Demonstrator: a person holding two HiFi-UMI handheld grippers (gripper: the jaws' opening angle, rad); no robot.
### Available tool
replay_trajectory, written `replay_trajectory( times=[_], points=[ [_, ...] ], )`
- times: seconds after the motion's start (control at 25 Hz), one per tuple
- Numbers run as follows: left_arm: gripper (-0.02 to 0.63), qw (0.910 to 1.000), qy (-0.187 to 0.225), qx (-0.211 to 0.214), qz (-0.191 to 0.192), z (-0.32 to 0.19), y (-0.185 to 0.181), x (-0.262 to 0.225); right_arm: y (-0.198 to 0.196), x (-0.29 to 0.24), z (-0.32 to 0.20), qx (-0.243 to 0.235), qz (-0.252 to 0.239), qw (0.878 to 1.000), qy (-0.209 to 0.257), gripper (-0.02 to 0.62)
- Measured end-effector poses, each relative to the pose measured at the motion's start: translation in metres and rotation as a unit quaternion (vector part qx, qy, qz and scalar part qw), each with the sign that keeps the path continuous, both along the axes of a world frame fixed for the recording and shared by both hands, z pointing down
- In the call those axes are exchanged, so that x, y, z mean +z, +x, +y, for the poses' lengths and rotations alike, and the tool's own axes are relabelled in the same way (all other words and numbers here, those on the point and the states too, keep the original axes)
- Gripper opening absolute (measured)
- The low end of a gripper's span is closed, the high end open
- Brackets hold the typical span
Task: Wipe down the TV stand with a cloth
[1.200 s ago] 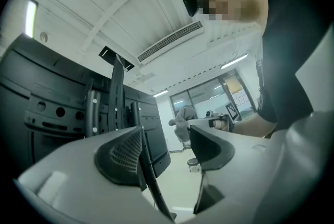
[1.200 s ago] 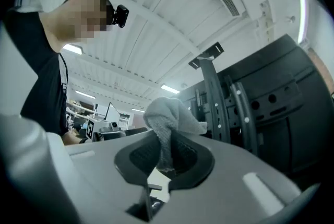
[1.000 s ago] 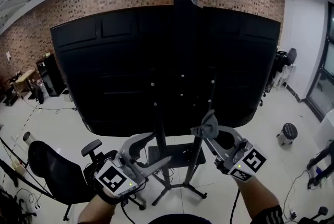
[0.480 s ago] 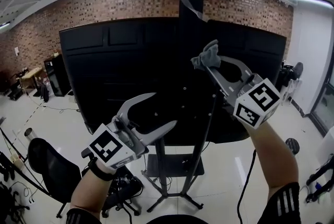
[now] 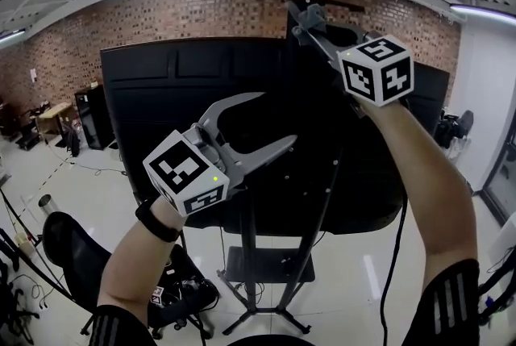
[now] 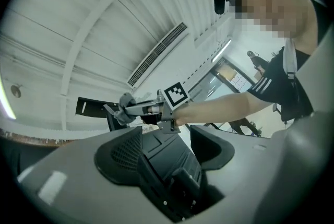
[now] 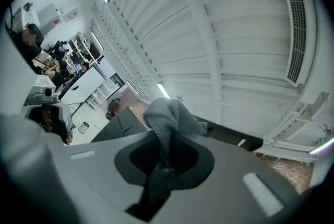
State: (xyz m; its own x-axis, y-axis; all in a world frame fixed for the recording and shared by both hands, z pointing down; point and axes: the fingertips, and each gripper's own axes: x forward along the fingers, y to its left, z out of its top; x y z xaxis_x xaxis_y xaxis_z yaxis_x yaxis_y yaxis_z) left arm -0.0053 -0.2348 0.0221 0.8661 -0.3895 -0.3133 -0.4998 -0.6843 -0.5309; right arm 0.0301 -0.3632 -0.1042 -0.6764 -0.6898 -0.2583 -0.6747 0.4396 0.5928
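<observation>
Right gripper (image 5: pixel 312 23) held high, jaws clamped on the grey cloth (image 5: pixel 311 13), cloth beside the top end of the TV stand's (image 5: pixel 274 265) upright column, above the black screen's (image 5: pixel 161 94) top edge, left gripper (image 5: pixel 272 120) lower, jaws apart and empty, before the screen's back.

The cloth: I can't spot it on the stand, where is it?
The cloth is upper right in the head view, pinched in the right gripper, up by the top of the TV stand.
</observation>
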Motion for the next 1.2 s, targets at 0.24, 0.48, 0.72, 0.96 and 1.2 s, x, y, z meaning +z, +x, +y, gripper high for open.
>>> replay_trajectory(
  times=[0.24, 0.48, 0.72, 0.96, 1.2],
  points=[
    [0.313, 1.0000, -0.002, 0.004, 0.008, -0.005, 0.000, -0.013, -0.002, -0.034, -0.029, 0.043, 0.006, 0.999, -0.016, 0.031],
    [0.313, 0.9996, -0.023, -0.001, 0.017, -0.014, -0.011, 0.014, -0.005, -0.007, -0.040, 0.040, 0.010, 0.999, -0.032, 0.030],
    [0.311, 0.9989, -0.041, 0.002, 0.024, -0.014, -0.014, 0.040, -0.004, 0.026, -0.042, 0.055, 0.016, 0.998, -0.040, 0.030],
    [0.311, 0.9980, -0.057, 0.007, 0.028, -0.015, -0.012, 0.062, -0.006, 0.067, -0.042, 0.060, 0.043, 0.996, -0.056, 0.030],
    [0.311, 0.9973, -0.068, 0.008, 0.025, -0.014, -0.012, 0.080, -0.016, 0.118, -0.042, 0.082, 0.106, 0.988, -0.075, 0.029]
  ],
)
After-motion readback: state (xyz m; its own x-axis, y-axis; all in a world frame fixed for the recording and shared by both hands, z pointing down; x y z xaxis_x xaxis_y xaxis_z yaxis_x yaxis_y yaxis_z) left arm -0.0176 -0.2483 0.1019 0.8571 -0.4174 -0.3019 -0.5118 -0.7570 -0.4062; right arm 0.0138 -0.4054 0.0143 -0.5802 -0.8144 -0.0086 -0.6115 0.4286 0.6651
